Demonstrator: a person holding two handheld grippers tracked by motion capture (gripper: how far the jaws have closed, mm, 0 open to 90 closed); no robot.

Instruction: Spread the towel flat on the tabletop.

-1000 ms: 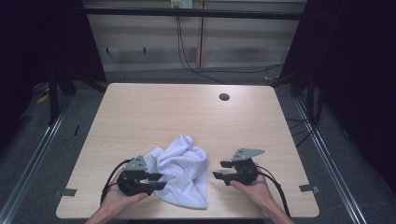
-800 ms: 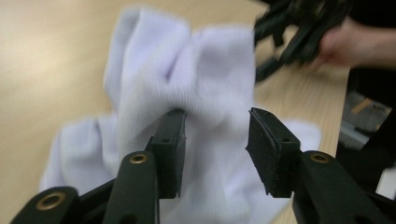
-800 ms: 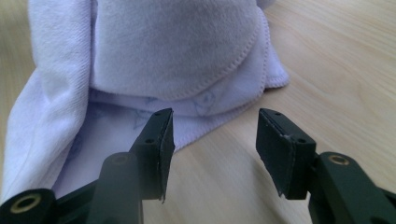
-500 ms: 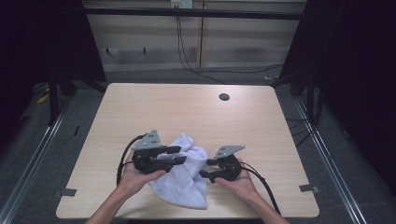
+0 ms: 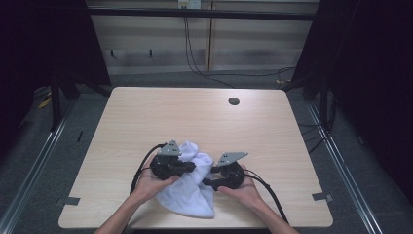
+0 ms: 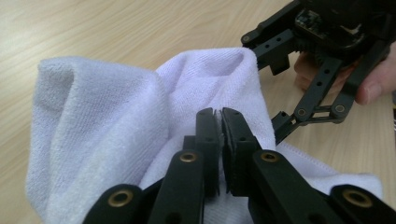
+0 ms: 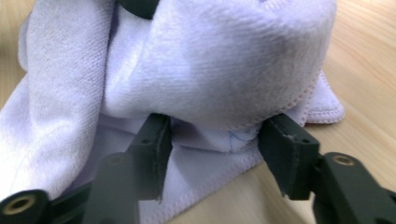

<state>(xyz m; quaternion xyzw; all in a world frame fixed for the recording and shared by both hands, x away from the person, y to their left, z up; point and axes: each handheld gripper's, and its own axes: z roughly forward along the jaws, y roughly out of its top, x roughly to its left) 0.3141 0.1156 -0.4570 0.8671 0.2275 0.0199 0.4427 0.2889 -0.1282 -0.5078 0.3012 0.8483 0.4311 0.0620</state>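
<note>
The white towel [image 5: 187, 187], bearing no readable label or writing, lies crumpled on the table [image 5: 146, 122] between both tools, the left hand-held gripper [image 6: 218, 122] having just pinched a fold tight, the right hand-held gripper [image 7: 215, 140] standing wide around its hemmed edge.

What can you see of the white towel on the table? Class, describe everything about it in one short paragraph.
The white towel is soft terry cloth with a stitched hem, crumpled and bunched into folds near the front edge of the wooden table. The left gripper has just closed and pinches a fold between its fingers. The right gripper stands open with a raised fold between its fingers. Part of it lies flat on the wood.
</note>
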